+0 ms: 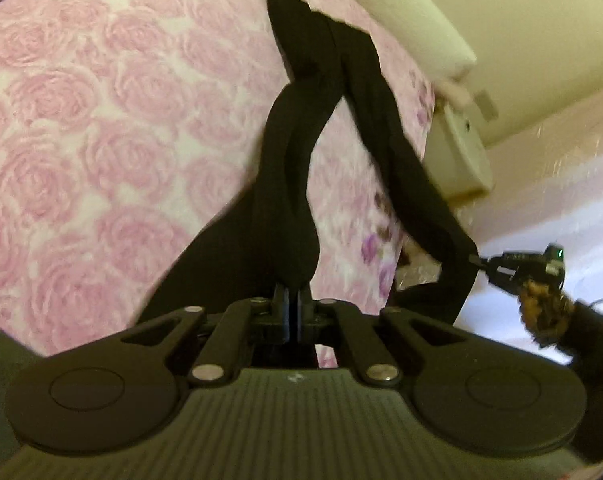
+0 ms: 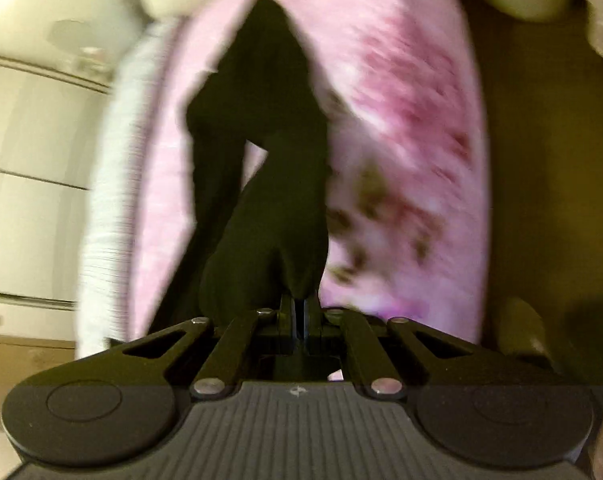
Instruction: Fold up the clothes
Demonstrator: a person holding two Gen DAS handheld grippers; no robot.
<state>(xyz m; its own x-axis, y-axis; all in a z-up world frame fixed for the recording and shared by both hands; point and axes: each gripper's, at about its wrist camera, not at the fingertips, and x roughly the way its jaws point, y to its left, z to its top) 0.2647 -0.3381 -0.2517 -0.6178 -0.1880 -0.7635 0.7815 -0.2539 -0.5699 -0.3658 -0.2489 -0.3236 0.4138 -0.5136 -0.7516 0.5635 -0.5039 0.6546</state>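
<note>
A black garment (image 1: 289, 184) hangs stretched in long twisted strands above the pink rose-patterned bedspread (image 1: 101, 140). My left gripper (image 1: 292, 294) is shut on one bunched end of it. Another strand runs off to the right, where my right gripper (image 1: 475, 259) pinches it, held by a hand with a dark sleeve. In the right wrist view, my right gripper (image 2: 299, 300) is shut on a bunch of the black garment (image 2: 269, 160), which trails away over the pink bedspread (image 2: 401, 140). That view is blurred.
A cream headboard or bed frame (image 1: 401, 8) runs along the far right of the bed, with a pale bedside unit (image 1: 457, 152) beside it. A white cabinet with drawers (image 2: 29, 160) stands left of the bed. Dark floor (image 2: 549, 160) lies to the right.
</note>
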